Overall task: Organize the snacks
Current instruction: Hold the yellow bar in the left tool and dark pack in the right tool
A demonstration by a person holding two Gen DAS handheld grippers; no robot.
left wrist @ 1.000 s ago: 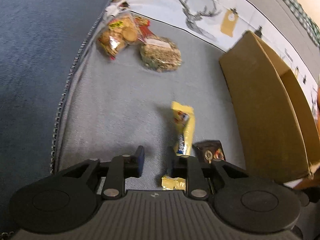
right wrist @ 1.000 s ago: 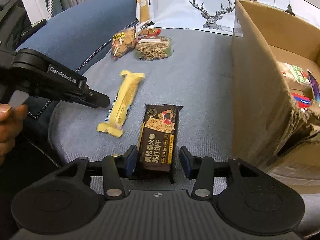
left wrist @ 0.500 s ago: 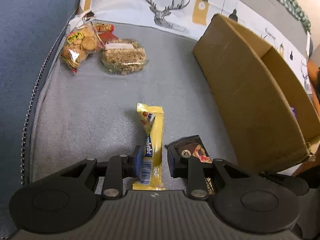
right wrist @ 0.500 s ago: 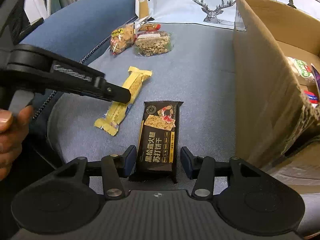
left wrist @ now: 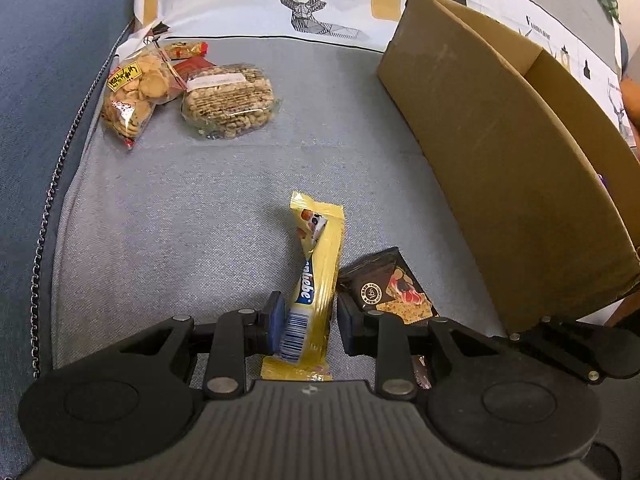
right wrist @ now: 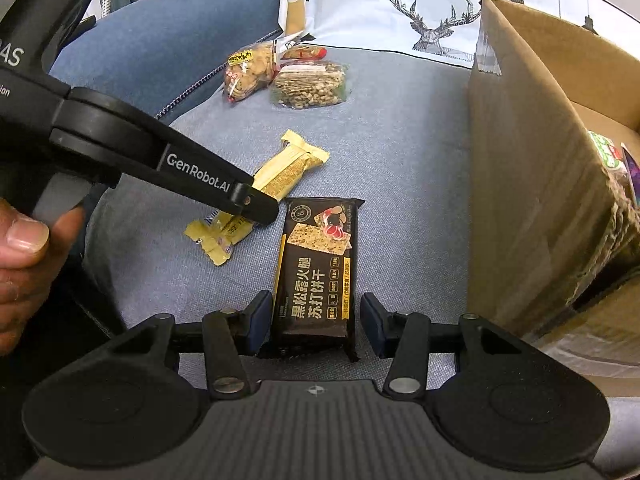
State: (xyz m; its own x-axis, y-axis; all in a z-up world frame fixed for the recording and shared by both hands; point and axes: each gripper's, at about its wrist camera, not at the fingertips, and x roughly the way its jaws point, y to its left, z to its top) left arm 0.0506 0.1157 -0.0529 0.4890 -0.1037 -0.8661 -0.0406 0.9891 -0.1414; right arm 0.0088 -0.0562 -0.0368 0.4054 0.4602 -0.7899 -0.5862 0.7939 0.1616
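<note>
A yellow snack bar point(left wrist: 320, 256) point(right wrist: 288, 168) lies on the grey sofa cushion point(left wrist: 180, 220). Its near end sits between the jaws of my left gripper point(left wrist: 308, 320) point(right wrist: 256, 208), which are opening; a small gap shows at the right pad. Beside the bar lies a black cracker packet point(left wrist: 384, 292) point(right wrist: 316, 264). My right gripper point(right wrist: 312, 324) stands open around the packet's near end, with a gap on each side. To the right an open cardboard box point(left wrist: 500, 160) point(right wrist: 528, 184) holds some snacks.
At the back left of the cushion lie a bag of round biscuits point(left wrist: 136, 92) point(right wrist: 248, 72), a clear pack of nut bars point(left wrist: 228, 100) point(right wrist: 312, 86) and a small red packet point(left wrist: 186, 50). A deer-print cushion point(right wrist: 432, 12) lies behind. A hand point(right wrist: 24, 248) holds the left gripper.
My left gripper has swung right and rolled, so the yellow bar, once off to its right, now lies between its jaws. The right gripper has stayed over the black packet.
</note>
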